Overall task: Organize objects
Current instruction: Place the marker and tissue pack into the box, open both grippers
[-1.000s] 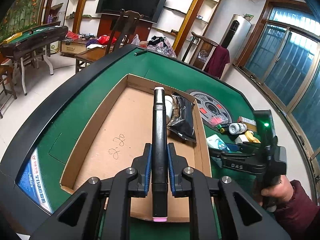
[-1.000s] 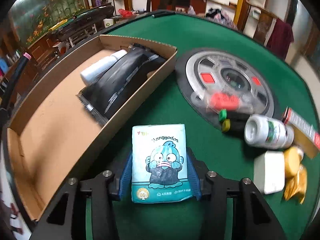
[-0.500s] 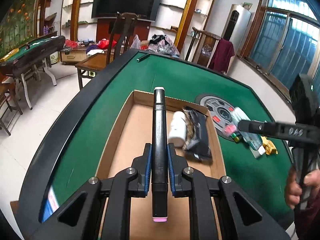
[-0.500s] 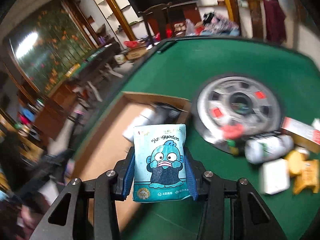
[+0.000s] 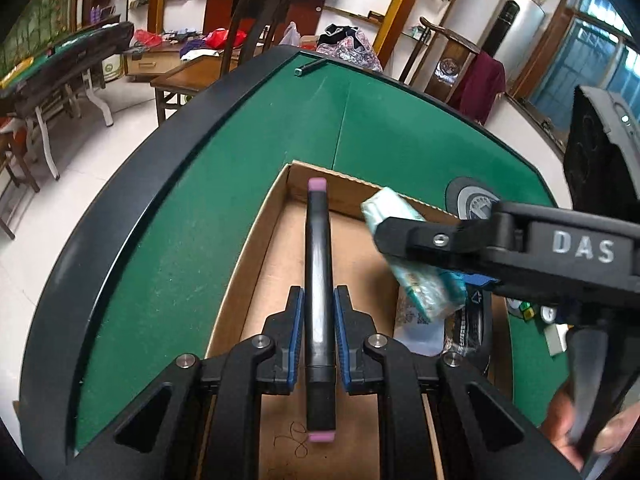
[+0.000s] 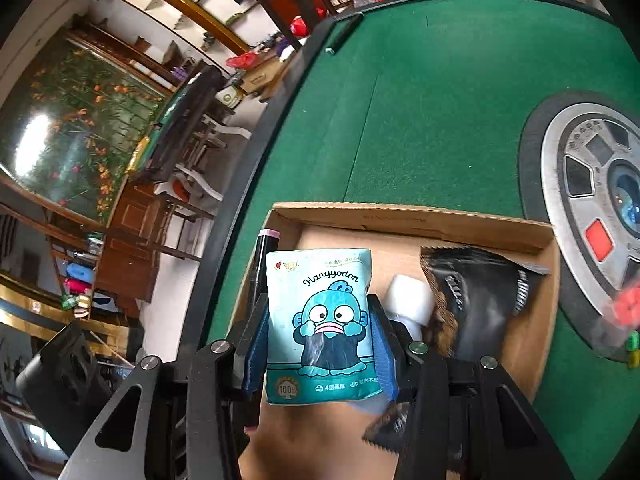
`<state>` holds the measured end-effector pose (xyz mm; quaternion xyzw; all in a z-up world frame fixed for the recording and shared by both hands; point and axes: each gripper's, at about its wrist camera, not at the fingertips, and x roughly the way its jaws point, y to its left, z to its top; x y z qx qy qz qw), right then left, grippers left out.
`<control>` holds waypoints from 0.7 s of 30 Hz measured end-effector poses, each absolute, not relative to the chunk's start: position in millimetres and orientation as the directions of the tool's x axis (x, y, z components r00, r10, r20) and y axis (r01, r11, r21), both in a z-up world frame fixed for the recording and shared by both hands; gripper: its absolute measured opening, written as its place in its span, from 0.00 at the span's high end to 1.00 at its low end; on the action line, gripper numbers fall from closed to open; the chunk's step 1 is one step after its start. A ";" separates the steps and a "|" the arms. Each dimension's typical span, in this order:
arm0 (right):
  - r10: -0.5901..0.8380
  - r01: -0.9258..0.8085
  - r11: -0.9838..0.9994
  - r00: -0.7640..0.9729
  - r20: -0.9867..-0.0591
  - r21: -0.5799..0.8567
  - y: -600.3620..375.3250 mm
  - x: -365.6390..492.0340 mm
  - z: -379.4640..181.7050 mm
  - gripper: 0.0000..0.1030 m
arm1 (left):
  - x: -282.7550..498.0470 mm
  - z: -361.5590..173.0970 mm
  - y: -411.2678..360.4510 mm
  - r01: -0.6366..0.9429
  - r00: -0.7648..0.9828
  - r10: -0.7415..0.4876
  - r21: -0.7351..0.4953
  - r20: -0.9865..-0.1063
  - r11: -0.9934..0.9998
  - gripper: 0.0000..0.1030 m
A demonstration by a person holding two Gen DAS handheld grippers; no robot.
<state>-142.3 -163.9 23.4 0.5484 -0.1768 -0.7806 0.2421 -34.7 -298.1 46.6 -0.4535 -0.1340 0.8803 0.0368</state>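
Note:
My left gripper (image 5: 319, 334) is shut on a black marker with pink ends (image 5: 319, 280), held lengthwise above the open cardboard box (image 5: 256, 248). My right gripper (image 6: 318, 344) is shut on a light-blue tissue pack with a cartoon fish (image 6: 320, 320) and holds it over the same box (image 6: 400, 218). The pack (image 5: 412, 256) and the right gripper's arm also show in the left wrist view, just right of the marker. In the box lie a white bottle (image 6: 410, 298) and a black snack bag (image 6: 480, 296).
The box sits on a green felt table with a black rim (image 5: 120, 216). A round grey control panel (image 6: 588, 184) lies right of the box, with small loose items (image 5: 536, 314) past the box's right wall. Chairs and furniture stand beyond the table.
My right gripper has carried the tissue pack left from the table to above the box, close beside the marker. My left gripper has held the marker over the box, shifting slightly.

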 end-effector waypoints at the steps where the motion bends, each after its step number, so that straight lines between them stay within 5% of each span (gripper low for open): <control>1: -0.575 0.178 -0.818 -0.280 -0.769 0.546 -166.0 -145.6 21.3 0.46 | -33.4 46.2 -299.0 0.056 -0.592 0.191 -0.277 -0.783 -0.959 0.80; 4: -0.573 0.177 -0.819 -0.283 -0.769 0.545 -168.2 -149.6 18.9 0.42 | -25.4 46.8 -303.5 0.064 -0.604 0.206 -0.304 -0.770 -0.950 0.54; 9: -0.544 0.245 -0.839 -0.323 -0.775 0.486 -158.6 -132.6 39.5 0.33 | -2.6 60.7 -308.4 0.069 -0.641 0.205 -0.321 -0.740 -0.945 0.51; 14: -0.420 0.339 -0.897 -0.454 -0.786 0.283 -132.3 -95.0 78.7 0.15 | 33.3 78.2 -301.5 0.073 -0.677 0.195 -0.328 -0.710 -0.942 0.41; 21: -0.215 0.310 -0.951 -0.640 -0.737 0.008 -72.0 -58.6 137.2 0.07 | 71.0 106.0 -265.8 0.040 -0.736 0.206 -0.345 -0.644 -0.938 0.35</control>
